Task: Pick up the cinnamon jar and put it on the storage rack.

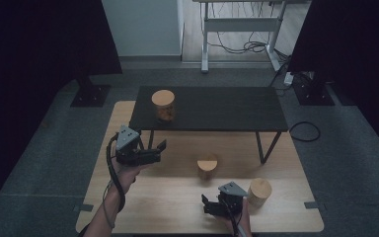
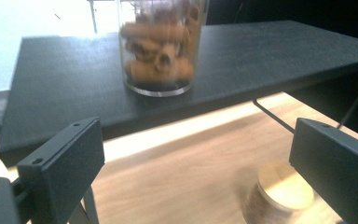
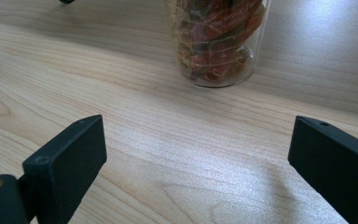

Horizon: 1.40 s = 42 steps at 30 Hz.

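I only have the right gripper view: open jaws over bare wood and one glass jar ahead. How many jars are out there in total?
Observer: Three, each with a wooden lid: the middle jar, the right jar beside your right tool, and the shelf jar.
Operator: Where does the shelf jar stand?
Observer: On the black shelf raised over the wooden table, near the shelf's left end.
Operator: And the left tool?
Observer: The left tool points toward the shelf jar, jaws open and empty.
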Each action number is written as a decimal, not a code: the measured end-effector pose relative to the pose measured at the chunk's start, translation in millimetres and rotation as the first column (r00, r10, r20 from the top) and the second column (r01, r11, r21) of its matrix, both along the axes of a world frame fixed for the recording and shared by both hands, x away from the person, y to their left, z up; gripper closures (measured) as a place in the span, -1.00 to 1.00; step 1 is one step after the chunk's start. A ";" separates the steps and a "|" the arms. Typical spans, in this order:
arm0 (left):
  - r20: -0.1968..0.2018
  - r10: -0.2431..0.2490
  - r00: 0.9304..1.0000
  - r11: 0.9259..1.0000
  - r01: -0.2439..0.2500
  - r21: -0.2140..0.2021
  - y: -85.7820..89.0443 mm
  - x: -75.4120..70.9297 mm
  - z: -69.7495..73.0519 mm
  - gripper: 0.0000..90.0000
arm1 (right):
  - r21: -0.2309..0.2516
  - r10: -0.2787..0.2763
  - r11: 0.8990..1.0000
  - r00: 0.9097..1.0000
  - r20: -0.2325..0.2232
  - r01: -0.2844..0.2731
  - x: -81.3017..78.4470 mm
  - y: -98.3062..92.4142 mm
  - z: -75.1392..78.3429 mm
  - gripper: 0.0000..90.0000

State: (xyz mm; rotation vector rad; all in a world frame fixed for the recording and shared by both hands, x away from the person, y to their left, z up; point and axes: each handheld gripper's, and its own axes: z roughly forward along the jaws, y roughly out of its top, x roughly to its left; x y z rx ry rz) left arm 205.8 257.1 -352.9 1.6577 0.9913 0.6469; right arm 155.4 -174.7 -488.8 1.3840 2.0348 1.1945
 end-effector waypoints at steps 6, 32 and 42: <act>-0.025 0.000 1.000 1.000 0.000 -0.022 7.1 -9.9 -21.5 -0.93 | 0.007 -0.001 1.000 1.000 0.001 0.001 0.2 -1.8 -0.1 -0.92; -0.176 0.007 0.984 1.000 -0.008 -0.006 16.7 -23.5 -90.3 -0.91 | 0.001 0.000 1.000 1.000 -0.003 0.000 0.9 -1.4 -1.6 -0.92; -0.189 -0.001 0.982 1.000 -0.002 -0.015 17.9 -21.9 -95.3 -0.91 | 0.000 0.011 1.000 1.000 -0.002 -0.011 1.1 -1.4 -2.4 -0.94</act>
